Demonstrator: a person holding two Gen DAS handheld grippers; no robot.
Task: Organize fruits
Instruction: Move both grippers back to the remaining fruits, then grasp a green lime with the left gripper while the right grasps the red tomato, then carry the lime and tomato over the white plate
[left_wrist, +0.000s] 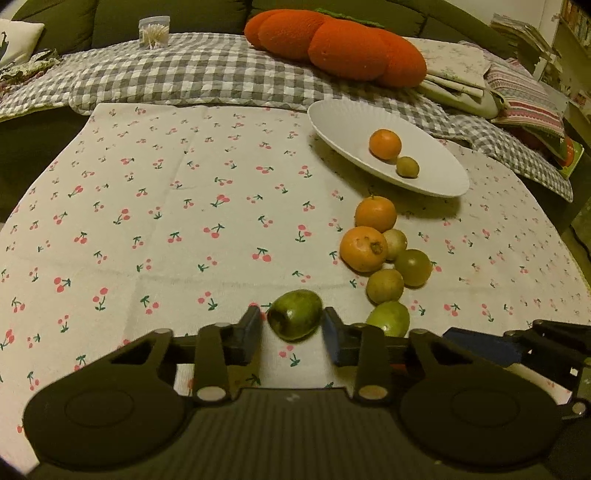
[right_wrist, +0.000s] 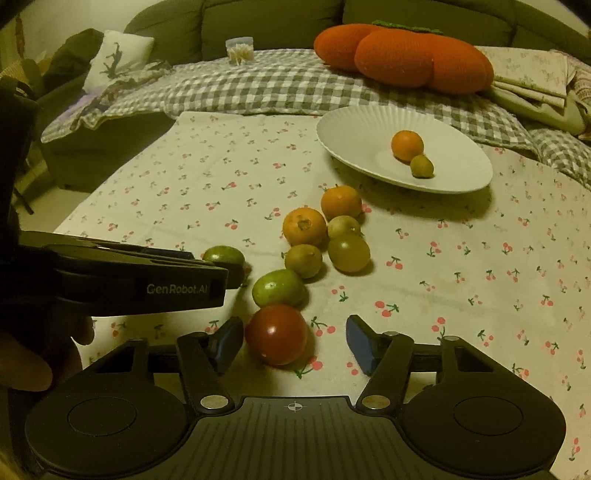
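Observation:
A white plate (left_wrist: 347, 122) at the back right holds an orange (left_wrist: 385, 144) and a small green fruit (left_wrist: 407, 167); it also shows in the right wrist view (right_wrist: 354, 133). Several oranges and green fruits lie in a loose cluster (left_wrist: 384, 254) on the cherry-print cloth. My left gripper (left_wrist: 291, 326) is open around a green fruit (left_wrist: 294, 319), its fingers close on both sides. My right gripper (right_wrist: 293, 341) is open, with a red tomato (right_wrist: 276, 334) between its fingers, nearer the left one. The left gripper body (right_wrist: 147, 280) shows in the right wrist view beside the green fruit (right_wrist: 223, 254).
A checked blanket (left_wrist: 207, 74) and an orange pumpkin-shaped cushion (left_wrist: 332, 48) lie behind the table. A clear container of sticks (left_wrist: 154, 32) stands at the back left. Folded cloths (left_wrist: 517, 88) are stacked at the back right.

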